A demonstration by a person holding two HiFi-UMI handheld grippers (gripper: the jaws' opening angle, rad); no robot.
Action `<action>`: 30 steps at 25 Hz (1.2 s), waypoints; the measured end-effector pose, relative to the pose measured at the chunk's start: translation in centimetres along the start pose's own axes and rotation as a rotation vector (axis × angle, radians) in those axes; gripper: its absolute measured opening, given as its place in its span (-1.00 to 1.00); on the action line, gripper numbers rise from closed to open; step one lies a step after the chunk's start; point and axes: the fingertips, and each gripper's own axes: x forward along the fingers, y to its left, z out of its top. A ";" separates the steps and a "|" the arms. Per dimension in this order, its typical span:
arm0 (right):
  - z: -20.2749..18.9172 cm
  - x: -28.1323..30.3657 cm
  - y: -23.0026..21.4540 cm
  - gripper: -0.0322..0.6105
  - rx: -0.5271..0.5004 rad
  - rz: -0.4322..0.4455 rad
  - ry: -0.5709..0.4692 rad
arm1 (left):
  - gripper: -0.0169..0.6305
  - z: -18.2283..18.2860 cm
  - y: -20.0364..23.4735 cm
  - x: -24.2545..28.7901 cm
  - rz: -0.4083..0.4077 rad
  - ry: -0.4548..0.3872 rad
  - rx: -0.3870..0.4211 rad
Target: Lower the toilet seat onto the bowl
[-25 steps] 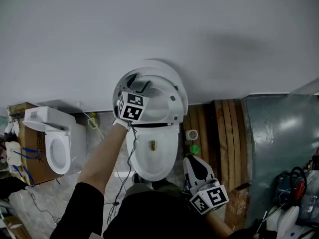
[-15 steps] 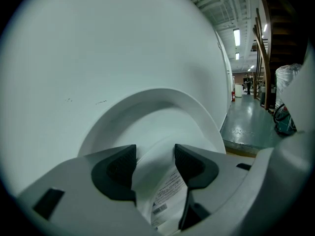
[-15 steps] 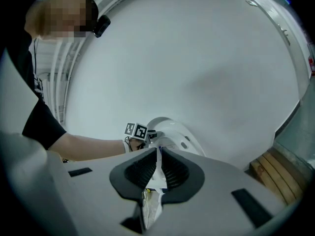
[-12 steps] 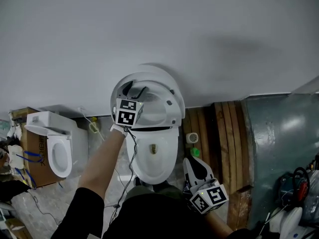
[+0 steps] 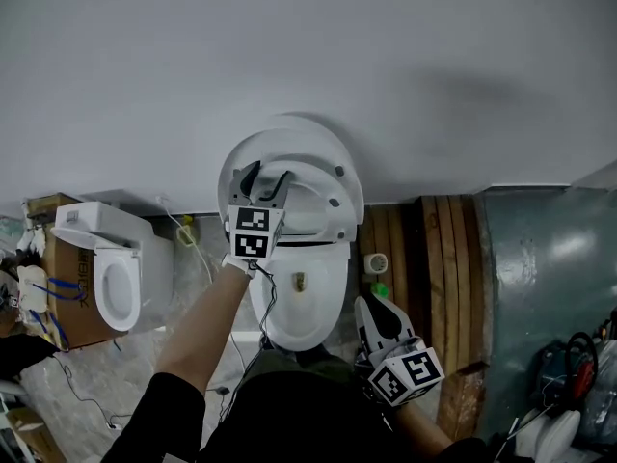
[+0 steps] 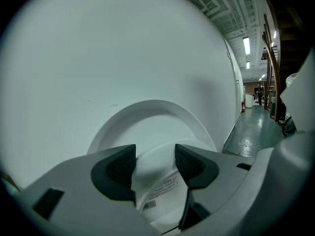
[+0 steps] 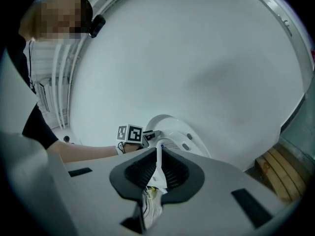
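White seat (image 5: 333, 186) is found raised at 12 o'clock of the bowl (image 5: 299, 309), the left gripper (image 5: 262, 177) spread at its 9 o'clock rim, the right gripper (image 5: 370, 307) pressed together, idle, at 4 o'clock; next, that rim should be pinched and eased down.

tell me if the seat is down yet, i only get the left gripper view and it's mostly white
observer: Not yet. The head view shows the seat raised, leaning back by the lid, with the bowl open below it.
operator: where on the seat is my left gripper
observer: The left gripper is at the seat's upper left rim, as the head view shows it.
operator: and the right one
observer: The right gripper is low beside the bowl's right side, not touching the seat, with its jaws all but together.
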 end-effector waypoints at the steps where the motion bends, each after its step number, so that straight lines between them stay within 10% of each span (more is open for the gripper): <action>1: 0.0 0.1 0.1 -0.74 0.001 0.004 0.003 | -0.21 -0.1 -0.2 -0.4 0.006 -0.004 -0.002; 30: -4.9 5.3 4.5 -0.74 -0.112 -0.085 0.173 | -0.21 -4.6 -6.0 -13.8 -0.195 -0.036 0.039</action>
